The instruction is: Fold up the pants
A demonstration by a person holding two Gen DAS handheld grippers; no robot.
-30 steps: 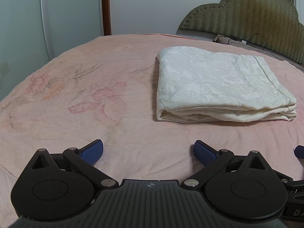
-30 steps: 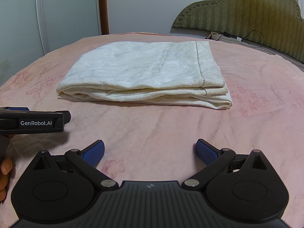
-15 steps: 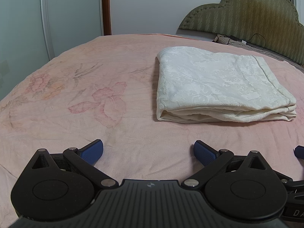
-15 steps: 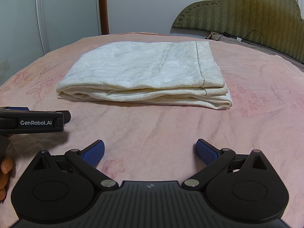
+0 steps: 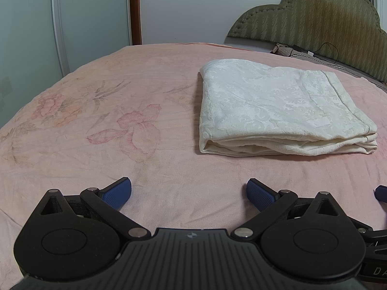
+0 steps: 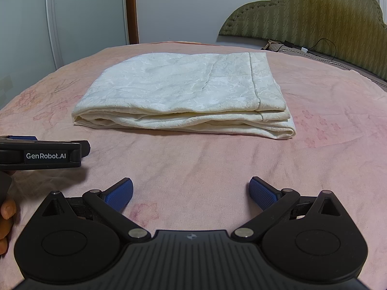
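Left claw (image 5: 189,193): blue pads spread wide, nothing between them, low over the pink bedspread (image 5: 96,125). Right claw (image 6: 191,192): likewise spread and empty. In the right wrist view the left unit shows only as a black side bar at the frame's left edge, with fingertips (image 6: 7,211) of the holding hand cut off there. Beyond both claws, well apart from them, the cream pants (image 6: 183,91) lie folded in a flat stack on the bed; inner layers hidden. Olive headboard (image 6: 314,9) farthest back, right side cropped.
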